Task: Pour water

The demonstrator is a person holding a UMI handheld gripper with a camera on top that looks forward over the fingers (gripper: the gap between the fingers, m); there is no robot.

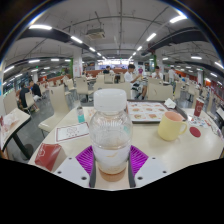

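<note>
At the far left a dark red packet (48, 155) lies on the pale table (190, 148), close to the near edge and beside the left finger; just beyond it a flat printed card (72, 131) rests on the tabletop, and behind that card a small teal object (81, 115) stands, too small to identify. Further back on that side, light wooden chairs (58, 104) and more tables fill a large canteen-like hall under rows of ceiling lights (41, 26).

In the middle, the gripper (110, 160) holds a clear plastic bottle (110, 132) with a white screw cap (110, 99); the bottle stands upright between the two fingers, and the purple pads (86, 158) press against its lower body on both sides, so the jaws are closed on it; the cap is on; the bottle looks pale and translucent, and the water level inside cannot be read.

To the right of the bottle, a printed placemat or tray (148, 111) with pictures lies further back on the table; nearer and further right a pale yellow cup (171, 125) stands upright, well apart from the bottle; just beside it to the right a small round dish with a red centre (196, 131) sits on the table; behind it a red sign stand (200, 108) rises near the table's far edge.
</note>
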